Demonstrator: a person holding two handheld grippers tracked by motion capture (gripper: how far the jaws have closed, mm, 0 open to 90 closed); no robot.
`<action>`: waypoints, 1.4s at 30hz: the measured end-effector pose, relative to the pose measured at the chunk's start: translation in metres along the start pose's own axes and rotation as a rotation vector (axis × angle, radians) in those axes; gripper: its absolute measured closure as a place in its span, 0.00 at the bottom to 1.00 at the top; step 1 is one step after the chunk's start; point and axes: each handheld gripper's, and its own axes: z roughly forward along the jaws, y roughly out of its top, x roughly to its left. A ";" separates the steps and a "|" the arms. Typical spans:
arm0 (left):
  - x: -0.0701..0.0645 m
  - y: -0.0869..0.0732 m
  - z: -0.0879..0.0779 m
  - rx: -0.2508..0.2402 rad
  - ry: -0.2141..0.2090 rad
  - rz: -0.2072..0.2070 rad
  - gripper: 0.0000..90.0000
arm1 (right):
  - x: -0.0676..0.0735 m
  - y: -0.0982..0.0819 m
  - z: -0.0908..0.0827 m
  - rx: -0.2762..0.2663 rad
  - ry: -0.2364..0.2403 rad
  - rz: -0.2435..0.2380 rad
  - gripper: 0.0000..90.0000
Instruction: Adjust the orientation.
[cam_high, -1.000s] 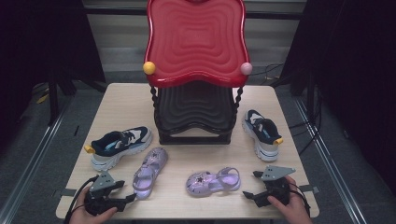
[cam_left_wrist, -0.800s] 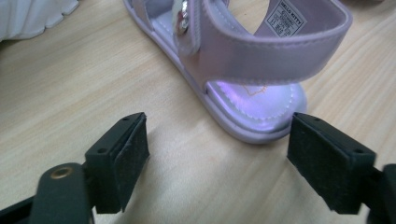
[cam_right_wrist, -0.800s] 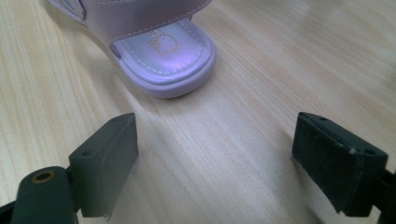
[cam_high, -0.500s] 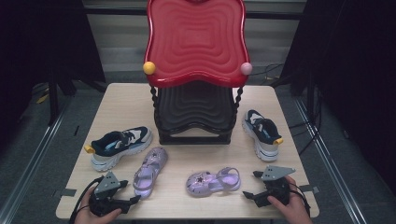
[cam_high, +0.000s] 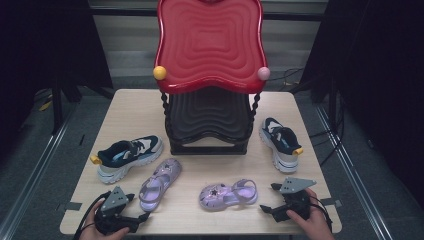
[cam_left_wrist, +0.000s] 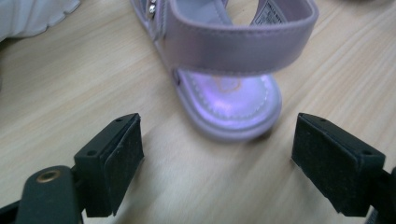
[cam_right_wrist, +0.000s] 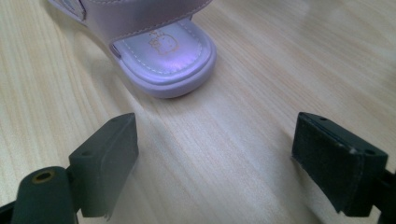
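Two purple sandals lie on the front half of the table, the left sandal (cam_high: 159, 183) angled and the right sandal (cam_high: 229, 194) lying across. My left gripper (cam_high: 141, 214) sits at the front left with its jaws wide apart. They have just been opening, with nothing between them. In the left gripper view (cam_left_wrist: 217, 140), the left sandal's heel (cam_left_wrist: 229, 102) lies just beyond the tips. My right gripper (cam_high: 267, 199) is open at the front right, its pads (cam_right_wrist: 116, 158) a short way from the right sandal's heel (cam_right_wrist: 168, 60).
A rack with a red wavy top shelf (cam_high: 210, 45) and a black lower shelf (cam_high: 207, 117) stands at the back middle. A navy and white sneaker (cam_high: 129, 156) lies left of it and its pair (cam_high: 281, 142) right of it. The table's front edge (cam_high: 200, 232) runs just under both hands.
The left gripper has shifted slightly near the left sandal's heel. The right gripper and all the shoes have stayed put.
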 end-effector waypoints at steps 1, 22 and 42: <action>0.000 0.000 0.000 0.000 0.000 0.000 0.17 | 0.000 0.000 0.000 0.000 0.000 0.000 0.15; 0.004 0.006 0.006 -0.028 0.025 0.014 0.39 | 0.000 0.000 0.000 0.000 0.000 0.000 0.15; 0.005 0.025 0.030 0.002 0.090 -0.022 0.15 | 0.000 0.000 0.000 0.000 0.000 0.001 0.15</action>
